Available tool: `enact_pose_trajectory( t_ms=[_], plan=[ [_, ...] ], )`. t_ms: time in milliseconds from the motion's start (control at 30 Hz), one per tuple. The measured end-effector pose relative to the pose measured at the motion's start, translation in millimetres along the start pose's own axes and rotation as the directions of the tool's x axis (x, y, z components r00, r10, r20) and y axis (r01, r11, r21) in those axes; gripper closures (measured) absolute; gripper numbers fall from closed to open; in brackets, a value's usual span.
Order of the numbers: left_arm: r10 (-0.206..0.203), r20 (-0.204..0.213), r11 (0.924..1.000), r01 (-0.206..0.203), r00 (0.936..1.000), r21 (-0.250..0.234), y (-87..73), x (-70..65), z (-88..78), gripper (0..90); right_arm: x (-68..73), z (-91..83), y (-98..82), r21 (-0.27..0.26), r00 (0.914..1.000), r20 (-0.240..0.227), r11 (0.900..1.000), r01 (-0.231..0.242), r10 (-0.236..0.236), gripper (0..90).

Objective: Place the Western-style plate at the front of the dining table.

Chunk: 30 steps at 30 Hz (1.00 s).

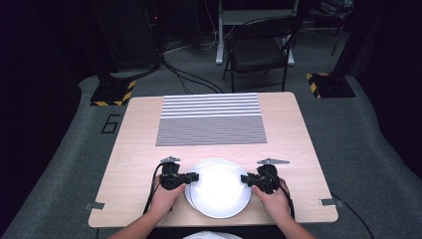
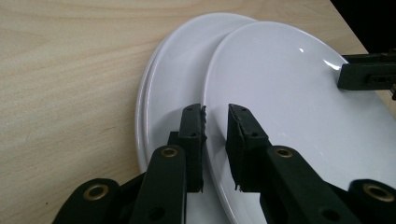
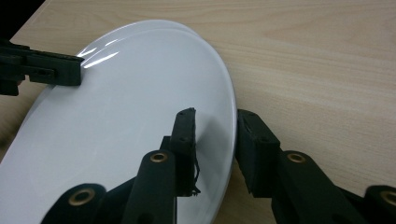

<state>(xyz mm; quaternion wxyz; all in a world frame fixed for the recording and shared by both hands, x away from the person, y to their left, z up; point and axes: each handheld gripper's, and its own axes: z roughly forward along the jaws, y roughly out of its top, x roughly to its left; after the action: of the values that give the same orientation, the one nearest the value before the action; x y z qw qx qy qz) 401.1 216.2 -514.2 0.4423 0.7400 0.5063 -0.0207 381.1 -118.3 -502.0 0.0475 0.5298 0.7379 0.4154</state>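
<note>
A: Risks first. Top plate [image 1: 220, 191] sits off-centre on the lower plate [image 2: 170, 84], near the front edge of the table [image 1: 139, 134]. Each gripper pinches only a thin bit of rim, on opposite sides. My guess: if one hand lifts ahead of the other, the plate tilts and slides out of the weaker pinch.

B: Surface?

A: Glazed, shiny, so slippery I'd say. Also the lower plate could get dragged or knocked if the top one scrapes across it on the way up.

B: Left gripper?

A: Left gripper [image 2: 217, 114] has its jaws narrowed, with the top plate's rim running between them. One jaw is over the lower plate, the other over the top plate's face. I read it as clamped on the top plate's left rim, though a sliver of gap shows at the tips.

B: Right gripper?

A: Right gripper [image 3: 215, 121] straddles the top plate's right rim: one jaw on the white face, the other outside over the wood. Narrow opening, and it looks clamped on that rim.

B: Anything else on the table?

A: Striped mat [image 1: 211, 119] at the far half, well apart from the plates. Chair [image 1: 259, 50] beyond the table.
</note>
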Motion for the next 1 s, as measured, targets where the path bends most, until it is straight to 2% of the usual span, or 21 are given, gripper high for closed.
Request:
enact_pose_trajectory(
  t_ms=[67, 167, 267, 333, 433, 533, 700, 767, 833, 1000],
  plan=[
    [0.003, -0.007, 1.0, -0.003, 1.0, -0.007, -0.3, -0.2, -0.9, 76.6, 0.0, -0.1, -0.4, 0.0, 0.9996, 0.018, 1.0, 0.024, -0.024, 61.0],
    [0.007, -0.01, 0.9999, -0.008, 0.9999, -0.013, -0.3, 0.3, -1.9, 77.7, -2.6, -5.9, -3.3, 0.011, 0.9999, 0.011, 1.0, 0.003, -0.003, 57.3],
    [0.008, -0.009, 0.9999, -0.008, 0.9999, -0.013, -0.2, 0.4, -1.9, 77.8, -5.5, -12.4, -5.3, 0.025, 0.9993, -0.01, 0.999, -0.037, 0.037, 56.8],
    [0.004, -0.008, 0.9999, -0.004, 1.0, -0.011, -0.1, 0.5, -2.0, 77.8, -5.3, -14.4, -6.7, 0.037, 0.9987, -0.019, 0.998, -0.047, 0.048, 59.6],
    [-0.003, -0.008, 0.9999, 0.003, 1.0, -0.014, -0.2, 0.3, -1.7, 77.9, -2.3, -13.9, -11.0, 0.044, 0.9987, -0.035, 0.998, -0.036, 0.038, 67.6],
    [-0.033, 0.001, 0.9993, 0.033, 0.9995, -0.016, 0.6, 1.7, 0.2, 78.1, 1.7, -12.9, -10.1, 0.029, 0.9994, -0.016, 0.999, -0.031, 0.031, 69.4],
    [-0.068, 0.022, 0.9974, 0.068, 0.9975, -0.022, 2.4, 4.2, 3.9, 77.9, -2.2, -9.0, -5.6, 0.01, 0.9982, -0.015, 0.998, -0.057, 0.057, 71.8],
    [-0.054, 0.02, 0.9984, 0.054, 0.9984, -0.017, 3.5, 6.2, 4.2, 78.0, -2.7, -7.3, -4.1, 0.003, 0.9984, -0.012, 0.998, -0.055, 0.055, 72.0],
    [-0.075, 0.02, 0.9968, 0.075, 0.997, -0.028, 4.5, 5.7, 5.6, 78.0, -3.6, -4.2, -1.6, -0.003, 0.9984, -0.006, 0.998, -0.056, 0.055, 72.3],
    [-0.084, 0.024, 0.9957, 0.085, 0.9962, -0.038, 6.6, 9.6, 5.1, 79.7, -6.3, 2.2, 5.4, -0.018, 0.9974, -0.01, 0.997, -0.071, 0.071, 73.8]
  ],
)
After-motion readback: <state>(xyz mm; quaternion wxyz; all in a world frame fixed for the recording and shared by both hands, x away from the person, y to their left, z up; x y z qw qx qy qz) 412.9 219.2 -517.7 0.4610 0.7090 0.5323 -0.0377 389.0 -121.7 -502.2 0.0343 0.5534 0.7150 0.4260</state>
